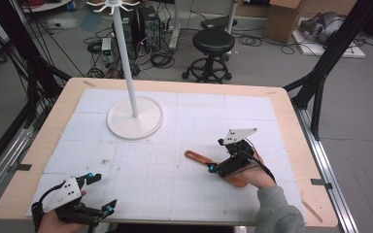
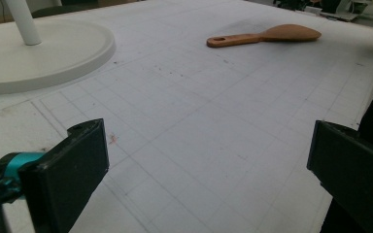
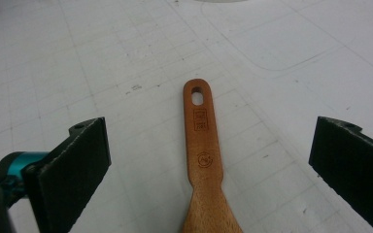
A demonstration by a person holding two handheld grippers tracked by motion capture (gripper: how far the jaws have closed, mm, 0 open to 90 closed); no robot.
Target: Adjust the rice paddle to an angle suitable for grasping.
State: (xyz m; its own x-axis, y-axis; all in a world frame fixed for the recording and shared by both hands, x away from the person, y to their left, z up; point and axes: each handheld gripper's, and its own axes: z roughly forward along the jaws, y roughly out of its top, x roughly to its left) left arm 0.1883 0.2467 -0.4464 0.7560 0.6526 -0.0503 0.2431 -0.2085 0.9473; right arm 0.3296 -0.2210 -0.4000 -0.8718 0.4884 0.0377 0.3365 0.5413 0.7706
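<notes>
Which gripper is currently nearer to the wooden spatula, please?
Right. The right gripper hangs open directly over the wooden spatula; the left gripper sits far off at the table's near-left corner.

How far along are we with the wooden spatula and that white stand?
Nothing looks done yet: the wooden spatula lies flat on the table, apart from the white stand. The right gripper straddles its handle with jaws open, not pressing. The left gripper waits open. Gripping and lifting remain.

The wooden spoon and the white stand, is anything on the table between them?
Nothing: in the high view only bare white gridded mat lies between the wooden spoon and the white stand.
</notes>
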